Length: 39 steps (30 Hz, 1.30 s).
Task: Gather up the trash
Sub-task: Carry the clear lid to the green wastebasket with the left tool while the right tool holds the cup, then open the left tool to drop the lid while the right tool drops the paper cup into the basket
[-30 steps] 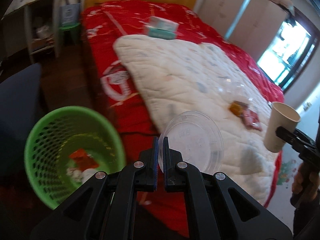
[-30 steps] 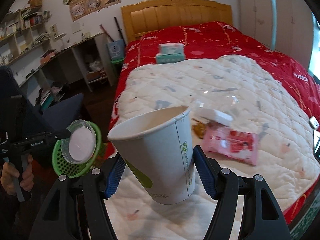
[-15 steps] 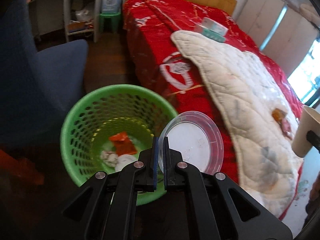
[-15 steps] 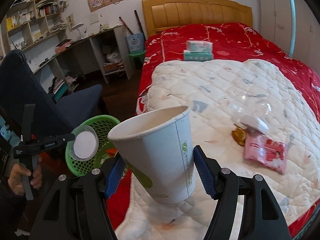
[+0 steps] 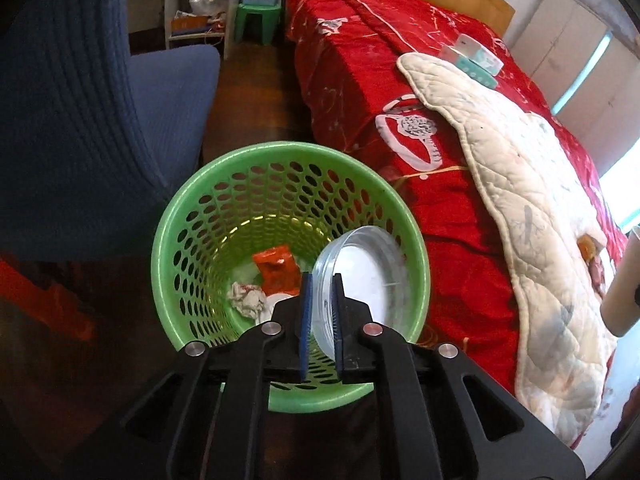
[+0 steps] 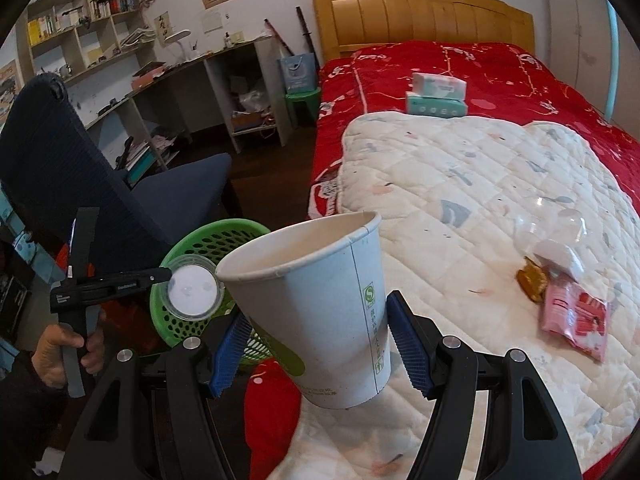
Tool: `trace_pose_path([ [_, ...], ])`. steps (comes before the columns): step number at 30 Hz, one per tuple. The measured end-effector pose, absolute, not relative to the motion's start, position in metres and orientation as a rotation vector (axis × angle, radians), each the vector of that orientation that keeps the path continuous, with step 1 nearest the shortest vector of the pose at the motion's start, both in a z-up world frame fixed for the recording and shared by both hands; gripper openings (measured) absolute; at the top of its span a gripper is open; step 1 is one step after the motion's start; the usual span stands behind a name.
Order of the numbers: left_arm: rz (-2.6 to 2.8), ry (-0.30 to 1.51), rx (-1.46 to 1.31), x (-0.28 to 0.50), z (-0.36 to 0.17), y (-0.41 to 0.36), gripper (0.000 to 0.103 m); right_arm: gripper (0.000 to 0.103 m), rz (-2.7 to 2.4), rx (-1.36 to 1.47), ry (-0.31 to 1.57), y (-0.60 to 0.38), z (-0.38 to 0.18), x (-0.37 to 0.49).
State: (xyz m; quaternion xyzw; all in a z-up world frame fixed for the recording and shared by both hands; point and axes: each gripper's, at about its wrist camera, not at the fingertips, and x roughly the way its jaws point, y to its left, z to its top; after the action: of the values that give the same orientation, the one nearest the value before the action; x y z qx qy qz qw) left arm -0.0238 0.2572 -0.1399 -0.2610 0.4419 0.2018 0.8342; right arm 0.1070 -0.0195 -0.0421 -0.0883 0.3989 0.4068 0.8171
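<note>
Clear plastic lid (image 5: 362, 280), held on edge over the mouth of the green basket (image 5: 224, 184), pinched at its rim between the blue pads of the left hand-held gripper (image 5: 320, 312). Seen from the right wrist view as a pale disc (image 6: 195, 291) in front of the basket (image 6: 188, 246), gripper body in the person's left hand (image 6: 66, 346). Judged step: dropping the lid in. Best done with the lid kept well inside the rim before letting go; on edge and leaning toward the bed-side wall, likely to clip the rim or roll out if released too near that side. A shift toward the basket's middle, then a clean spreading of the fingers, should let it fall straight. Already at the bottom: an orange wrapper (image 5: 278, 270) and crumpled white paper (image 5: 247, 300).

Paper cup (image 6: 316, 308), clamped around its lower wall by the right hand-held gripper (image 6: 318, 354), tilted with its mouth up and toward the left, hanging over the bed's edge close to the basket. Probably next to go in; worth holding clear of the left gripper until the lid is gone, to avoid crowding the opening.

Left on the white quilt (image 6: 480, 184): a pink packet (image 6: 576, 320), a brown wrapper (image 6: 531, 282), a white scrap (image 6: 558, 256) and a clear plastic dome (image 6: 548, 222), close together. Farther up the red bedspread (image 6: 500, 76), tissue packs (image 6: 436, 98), not obviously trash. Blue chair (image 5: 88, 120) right beside the basket on the far side from the bed, narrowing the approach from that side; dark wooden floor (image 5: 256, 92) beneath.
</note>
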Motion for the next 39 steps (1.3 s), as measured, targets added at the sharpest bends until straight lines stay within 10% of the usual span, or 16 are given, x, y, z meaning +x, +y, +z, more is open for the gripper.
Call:
trace_pose_path([
  [21, 0.500, 0.822, -0.525, -0.074, -0.103, 0.269, 0.051, 0.065, 1.019, -0.238, 0.909, 0.068, -0.063, 0.086],
  [39, 0.516, 0.753, -0.516, -0.100, -0.096, 0.282, 0.056, 0.071, 1.078, -0.252, 0.983, 0.155, -0.092, 0.079],
])
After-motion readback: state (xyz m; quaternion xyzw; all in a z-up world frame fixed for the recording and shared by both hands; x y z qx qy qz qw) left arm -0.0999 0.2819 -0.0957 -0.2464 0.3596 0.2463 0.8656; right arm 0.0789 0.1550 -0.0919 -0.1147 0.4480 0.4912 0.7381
